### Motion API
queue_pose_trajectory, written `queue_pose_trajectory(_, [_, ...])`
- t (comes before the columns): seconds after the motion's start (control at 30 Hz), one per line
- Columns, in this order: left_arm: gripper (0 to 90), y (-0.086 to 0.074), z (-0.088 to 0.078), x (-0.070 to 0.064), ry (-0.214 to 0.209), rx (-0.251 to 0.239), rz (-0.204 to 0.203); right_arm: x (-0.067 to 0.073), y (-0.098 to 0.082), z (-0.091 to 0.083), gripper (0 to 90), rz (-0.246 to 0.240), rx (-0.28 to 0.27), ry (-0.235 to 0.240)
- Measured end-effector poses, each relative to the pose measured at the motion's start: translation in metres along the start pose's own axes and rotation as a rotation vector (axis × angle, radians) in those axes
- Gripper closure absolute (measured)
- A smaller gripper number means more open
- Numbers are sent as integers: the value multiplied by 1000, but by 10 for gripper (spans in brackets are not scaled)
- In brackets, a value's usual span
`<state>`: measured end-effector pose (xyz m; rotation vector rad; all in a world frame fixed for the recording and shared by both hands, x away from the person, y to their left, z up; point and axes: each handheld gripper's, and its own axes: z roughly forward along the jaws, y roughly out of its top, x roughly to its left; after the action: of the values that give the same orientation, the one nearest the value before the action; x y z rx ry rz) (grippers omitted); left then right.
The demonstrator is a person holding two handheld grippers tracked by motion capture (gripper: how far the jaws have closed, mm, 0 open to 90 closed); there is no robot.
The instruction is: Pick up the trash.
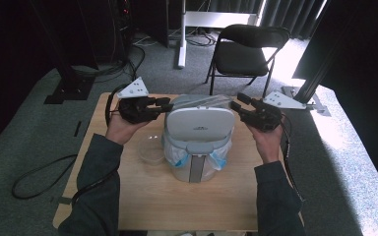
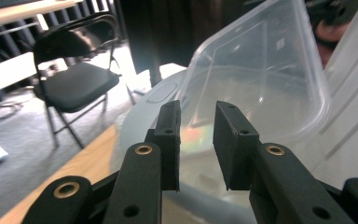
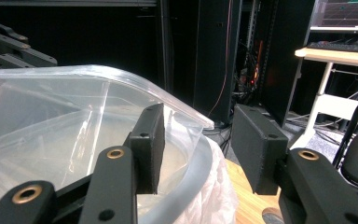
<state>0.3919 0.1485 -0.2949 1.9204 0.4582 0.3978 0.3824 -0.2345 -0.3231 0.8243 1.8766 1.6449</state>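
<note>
Two grippers, one per hand, flank one white bin (image 1: 199, 142) mid-table. One clear tub (image 2: 261, 79) sits tilted over the bin's open top, behind the raised lid (image 1: 200, 125).

Left gripper (image 1: 163, 105): jaws apart at the tub's left side; in the left gripper view the tub's wall sits past the pads, no visible pinch.

Right gripper (image 1: 238, 106): jaws part-open at the tub's right corner, one pad (image 3: 151, 140) against the wall, the other clear. Can't tell if it clamps.

One small clear bowl (image 1: 150, 150) left of the bin. One chair (image 1: 246, 51) behind the table (image 1: 147, 201).
</note>
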Motion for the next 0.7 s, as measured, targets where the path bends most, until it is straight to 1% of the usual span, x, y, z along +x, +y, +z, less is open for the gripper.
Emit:
queue_pose_trajectory(0.27, [724, 1, 4, -2, -14, 11, 0, 2, 7, 1, 538, -20, -5, 2])
queue_pose_trajectory(0.3, [716, 1, 6, -3, -29, 26, 7, 3, 7, 2, 539, -21, -5, 3])
queue_pose_trajectory(0.33, [711, 0, 9, -5, -27, 40, 18, 3, 9, 3, 542, -21, -6, 2])
queue_pose_trajectory(0.4, [709, -2, 16, -7, -41, 72, 29, 4, 11, 4, 541, -22, -11, 5])
queue_pose_trajectory(0.47, [709, -6, 22, -8, -54, 89, 28, 5, 13, 5, 548, -32, -13, -4])
queue_pose_trajectory(0.5, [710, -8, 24, -8, -61, 96, 22, 5, 14, 6, 549, -27, -14, 0])
queue_pose_trajectory(0.6, [710, -11, 29, -8, -65, 110, 17, 5, 16, 5, 545, -32, -22, 0])
queue_pose_trajectory(0.7, [710, -12, 25, -6, -60, 93, 11, 5, 17, 2, 541, -31, -29, -4])
